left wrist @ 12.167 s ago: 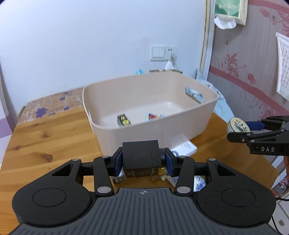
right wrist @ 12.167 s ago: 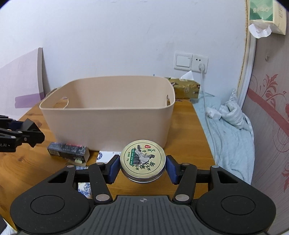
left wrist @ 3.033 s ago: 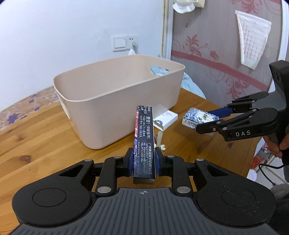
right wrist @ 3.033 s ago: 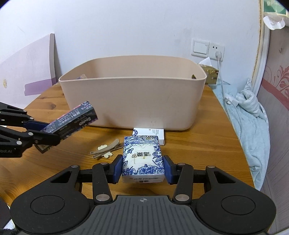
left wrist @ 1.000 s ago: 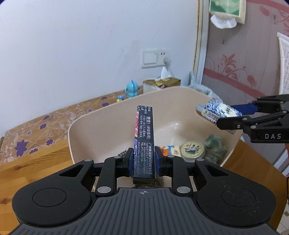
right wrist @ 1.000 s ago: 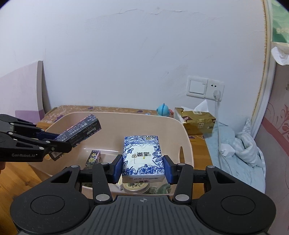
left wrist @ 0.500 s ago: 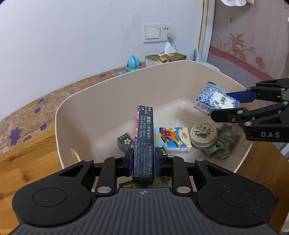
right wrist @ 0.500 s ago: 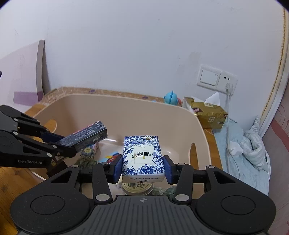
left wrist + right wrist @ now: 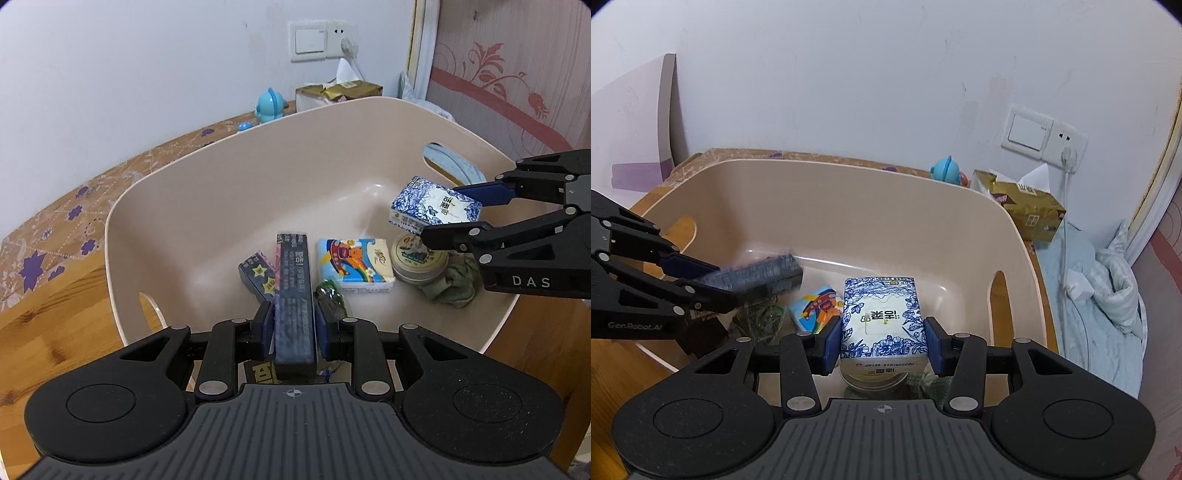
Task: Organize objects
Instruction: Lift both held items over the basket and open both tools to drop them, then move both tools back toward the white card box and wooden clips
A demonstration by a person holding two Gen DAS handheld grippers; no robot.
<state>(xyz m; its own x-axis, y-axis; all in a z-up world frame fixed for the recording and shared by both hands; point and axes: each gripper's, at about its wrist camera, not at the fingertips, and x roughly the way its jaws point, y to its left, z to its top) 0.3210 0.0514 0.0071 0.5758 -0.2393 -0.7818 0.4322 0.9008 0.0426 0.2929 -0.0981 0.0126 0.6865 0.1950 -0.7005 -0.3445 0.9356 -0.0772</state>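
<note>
Left wrist view: left gripper [image 9: 294,328] fingers clamp a dark box [image 9: 294,295] over the tub [image 9: 229,177]; right gripper [image 9: 883,339] grips a blue-white pack [image 9: 882,321] above the tin [image 9: 419,260].

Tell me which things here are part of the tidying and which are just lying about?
Part of the job:
beige tub
long dark box in left tool
blue-patterned packet in right tool

Just lying about:
blue toy
gold tissue box
wall socket

Dark box [image 9: 294,291] (tool-held [image 9: 294,325]) over tub [image 9: 236,173]
</note>
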